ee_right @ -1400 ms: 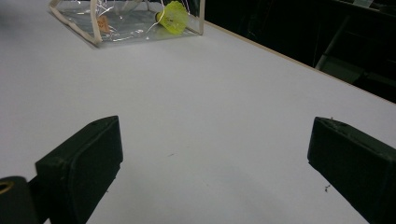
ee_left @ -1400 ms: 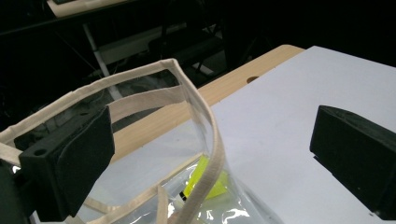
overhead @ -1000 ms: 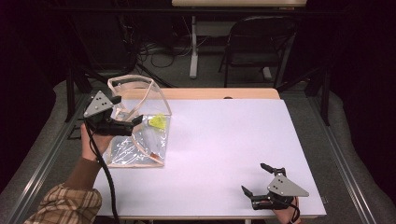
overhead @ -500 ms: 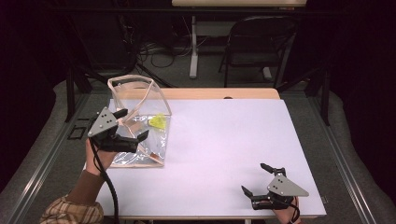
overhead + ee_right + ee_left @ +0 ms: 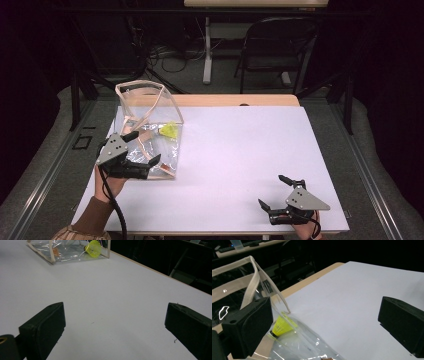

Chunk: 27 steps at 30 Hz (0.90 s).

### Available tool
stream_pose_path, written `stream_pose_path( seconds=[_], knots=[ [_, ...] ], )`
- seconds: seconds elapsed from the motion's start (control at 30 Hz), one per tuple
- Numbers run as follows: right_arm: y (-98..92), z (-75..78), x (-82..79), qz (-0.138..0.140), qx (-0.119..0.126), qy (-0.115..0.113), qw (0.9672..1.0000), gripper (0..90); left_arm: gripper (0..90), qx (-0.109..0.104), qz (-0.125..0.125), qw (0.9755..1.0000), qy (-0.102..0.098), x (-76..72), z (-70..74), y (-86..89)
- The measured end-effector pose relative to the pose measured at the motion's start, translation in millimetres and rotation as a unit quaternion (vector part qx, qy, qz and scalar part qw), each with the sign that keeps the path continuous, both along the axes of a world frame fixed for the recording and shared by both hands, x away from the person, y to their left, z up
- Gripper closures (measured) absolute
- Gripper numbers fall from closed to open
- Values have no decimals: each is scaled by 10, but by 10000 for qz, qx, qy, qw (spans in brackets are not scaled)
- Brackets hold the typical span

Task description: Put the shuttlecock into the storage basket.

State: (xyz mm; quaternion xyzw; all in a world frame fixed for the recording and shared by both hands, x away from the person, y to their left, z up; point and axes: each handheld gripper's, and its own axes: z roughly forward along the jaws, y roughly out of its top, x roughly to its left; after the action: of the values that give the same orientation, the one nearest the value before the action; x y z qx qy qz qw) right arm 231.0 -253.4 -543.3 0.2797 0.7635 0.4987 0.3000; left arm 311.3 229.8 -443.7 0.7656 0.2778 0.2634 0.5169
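Note:
A clear plastic bag [image 5: 150,125] with beige trim and straps lies at the left of the white table top [image 5: 240,150], its mouth raised toward the far edge. A yellow shuttlecock [image 5: 169,131] rests inside it, also visible through the plastic [image 5: 280,326] and from far off [image 5: 93,248]. My left gripper [image 5: 144,148] is open over the bag's near left corner, nothing between its jaws [image 5: 324,327]. My right gripper [image 5: 272,191] is open and empty low at the near right corner, its jaws wide above the bare sheet [image 5: 112,325].
The wooden table edge [image 5: 235,100] shows beyond the white sheet. A folding chair [image 5: 280,50] and a desk leg [image 5: 206,50] with cables stand on the floor behind. Metal rails [image 5: 45,165] run along both sides of the table.
My left gripper has drawn back from beside the shuttlecock toward the near side of the bag, jaws open. The right gripper has stayed put.

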Motion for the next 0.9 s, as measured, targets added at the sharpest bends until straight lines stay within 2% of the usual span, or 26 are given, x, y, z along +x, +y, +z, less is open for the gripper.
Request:
stream_pose_path(
  seconds=[0.13, 0.4, 0.57, 0.9],
  knots=[
    [4, -3, 1, 6, -4, 3, 10000, 29, 0, -23, 49, 10000, -14, -46, -92, 20],
    [5, -5, 3, 8, -10, -4, 10000, 29, 0, -31, 102, 9997, 214, -116, -282, 52],
    [8, -5, 3, 14, -22, -6, 10000, 29, 0, -59, 132, 9995, 276, -153, -393, 71],
    [7, -7, 5, 7, -24, 0, 10000, 28, 0, 28, 175, 9989, 440, -213, -685, 56]
  ],
)
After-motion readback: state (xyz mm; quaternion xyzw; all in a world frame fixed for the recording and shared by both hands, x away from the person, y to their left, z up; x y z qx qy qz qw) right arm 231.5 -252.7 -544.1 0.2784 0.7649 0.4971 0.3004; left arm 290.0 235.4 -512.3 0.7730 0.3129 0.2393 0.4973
